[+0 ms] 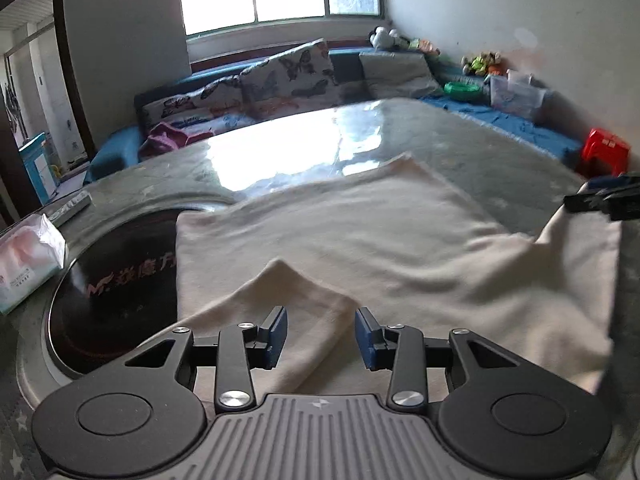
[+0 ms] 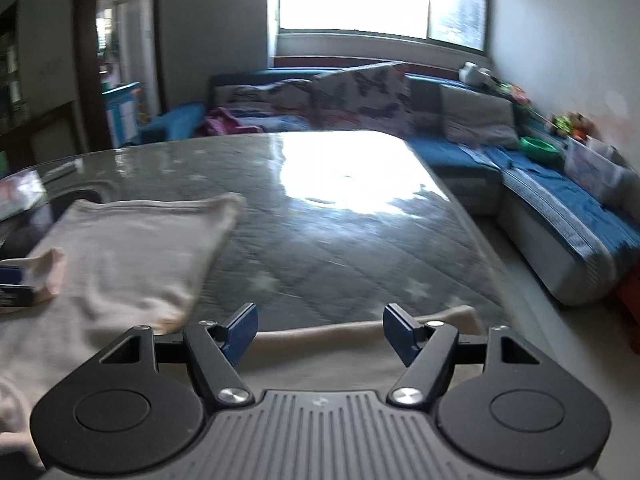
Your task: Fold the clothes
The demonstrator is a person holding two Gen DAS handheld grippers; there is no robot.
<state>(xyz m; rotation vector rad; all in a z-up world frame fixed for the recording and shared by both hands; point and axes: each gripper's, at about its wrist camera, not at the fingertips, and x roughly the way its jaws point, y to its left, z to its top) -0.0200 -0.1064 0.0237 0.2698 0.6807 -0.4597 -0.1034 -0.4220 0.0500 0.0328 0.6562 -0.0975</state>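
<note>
From the left wrist view, far to the left of the left tool, a soft pack of tissues lies on the tabletop; its small print is too blurred to read. Nearer, a round black cooktop plate set into the tabletop bears a reddish "M" logo followed by pale Chinese characters, partly covered by cloth. The left tool is released, its blue pads apart on either side of a raised fold of the cream garment, without pinching it. The garment spreads ahead of and to the right of this tool. At the far right the right tool meets a lifted garment corner; whether it pinches the cloth there cannot be told.

From the right wrist view, the garment lies ahead-left of the right tool, with a cream edge just under it. The right tool's pads stand wide apart, nothing between them.
</note>
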